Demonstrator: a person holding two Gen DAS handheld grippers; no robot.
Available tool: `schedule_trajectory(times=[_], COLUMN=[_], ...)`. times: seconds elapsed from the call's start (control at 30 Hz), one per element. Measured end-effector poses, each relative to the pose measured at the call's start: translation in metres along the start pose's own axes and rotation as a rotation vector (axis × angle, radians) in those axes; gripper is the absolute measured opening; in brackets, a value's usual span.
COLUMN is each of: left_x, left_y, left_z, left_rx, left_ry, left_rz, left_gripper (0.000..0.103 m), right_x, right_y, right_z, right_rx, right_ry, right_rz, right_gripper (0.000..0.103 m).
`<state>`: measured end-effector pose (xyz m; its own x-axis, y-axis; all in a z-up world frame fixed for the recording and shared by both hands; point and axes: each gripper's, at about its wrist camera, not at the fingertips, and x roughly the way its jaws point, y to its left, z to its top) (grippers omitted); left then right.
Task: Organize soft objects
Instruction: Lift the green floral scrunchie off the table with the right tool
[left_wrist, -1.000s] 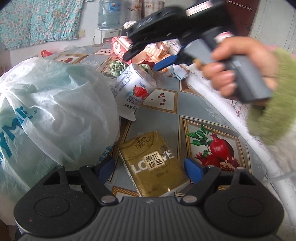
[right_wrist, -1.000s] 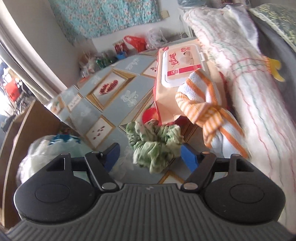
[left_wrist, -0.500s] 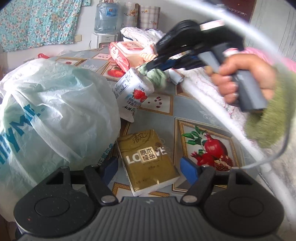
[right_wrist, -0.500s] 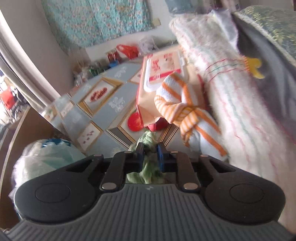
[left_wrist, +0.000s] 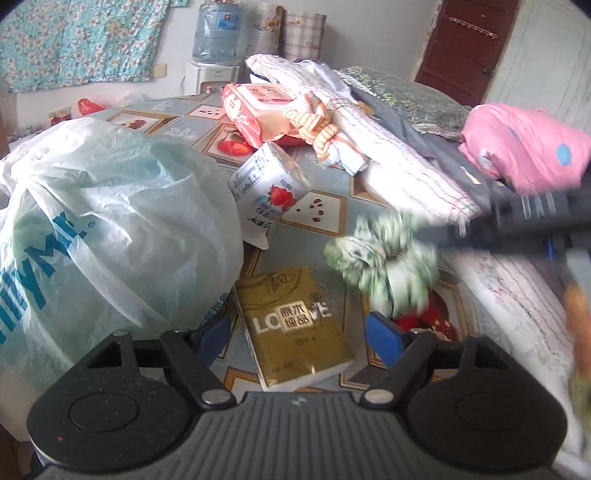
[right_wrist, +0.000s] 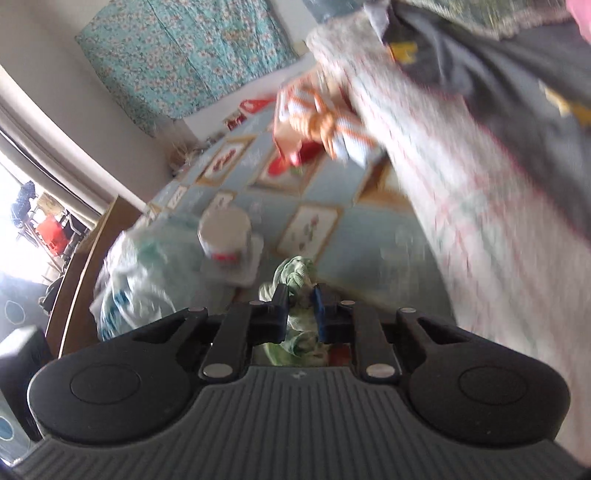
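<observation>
The right gripper (right_wrist: 300, 295) has its jaws clenched on a green scrunchie (left_wrist: 384, 254), gripping only a fold of it; the rest hangs loose in the air above the table (left_wrist: 325, 214), blurred, just beyond the left gripper (left_wrist: 297, 332). The left jaws stand released with nothing between them, hovering over a gold tissue pack (left_wrist: 291, 325) that lies flat on the table beside a big plastic bag (left_wrist: 103, 229); a tissue roll (left_wrist: 267, 188) leans against that bag. The likely trouble, to my eye: the hold on the scrunchie is thin, so a quick swing could shake it free and drop it among the clutter; its dangling loops could also snag the left gripper or brush the roll and tip it; and if the bag is the target, its slack mouth may fold shut.
</observation>
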<state>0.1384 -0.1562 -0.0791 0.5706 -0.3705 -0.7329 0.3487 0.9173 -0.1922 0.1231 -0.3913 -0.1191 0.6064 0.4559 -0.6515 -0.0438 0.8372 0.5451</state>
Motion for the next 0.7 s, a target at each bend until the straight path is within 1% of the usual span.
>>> schedule_trajectory(times=[0.07,0.13,0.2,0.27,0.3,0.33,0.4,0.47,0.57,0.6,0.63,0.7], left_x=[0.004,0.007,0.009,0.012,0.013,0.014,0.015,0.016,0.017,0.016,0.016,0.016], left_y=[0.0,0.001,0.0,-0.001,-0.002,-0.003,-0.005,-0.007,-0.011,-0.011,-0.013,-0.016], left_z=[0.002,0.002,0.002,0.003,0.003,0.003,0.003,0.002,0.0,0.0,-0.001,-0.001], left_rx=[-0.005,-0.01,-0.009,-0.006,-0.001,0.005,0.014,0.026,0.052,0.059,0.067,0.084], left_ry=[0.01,0.024,0.035,0.043,0.043,0.042,0.04,0.033,0.028,0.026,0.026,0.023], left_rz=[0.018,0.031,0.04,0.054,0.06,0.066,0.081,0.099,0.107,0.105,0.104,0.111], left_gripper=[0.082,0.082,0.081,0.081,0.081,0.081,0.078,0.075,0.072,0.07,0.066,0.064], right_x=[0.004,0.003,0.0,-0.002,-0.002,-0.001,0.006,0.013,0.026,0.029,0.031,0.032], right_y=[-0.003,-0.002,0.001,0.005,0.009,0.013,0.019,0.027,0.034,0.034,0.033,0.032], right_z=[-0.012,-0.022,-0.026,-0.025,-0.026,-0.024,-0.02,-0.024,-0.029,-0.031,-0.031,-0.032], right_rx=[0.002,-0.016,-0.038,-0.069,-0.09,-0.115,-0.159,-0.209,-0.29,-0.303,-0.312,-0.322], right_ry=[0.003,-0.019,-0.046,-0.079,-0.093,-0.099,-0.089,-0.079,-0.061,-0.057,-0.056,-0.059], right_rz=[-0.015,-0.033,-0.045,-0.05,-0.054,-0.056,-0.052,-0.069,-0.152,-0.175,-0.185,-0.188], right_gripper=[0.018,0.022,0.037,0.05,0.054,0.056,0.071,0.077,0.077,0.077,0.077,0.077])
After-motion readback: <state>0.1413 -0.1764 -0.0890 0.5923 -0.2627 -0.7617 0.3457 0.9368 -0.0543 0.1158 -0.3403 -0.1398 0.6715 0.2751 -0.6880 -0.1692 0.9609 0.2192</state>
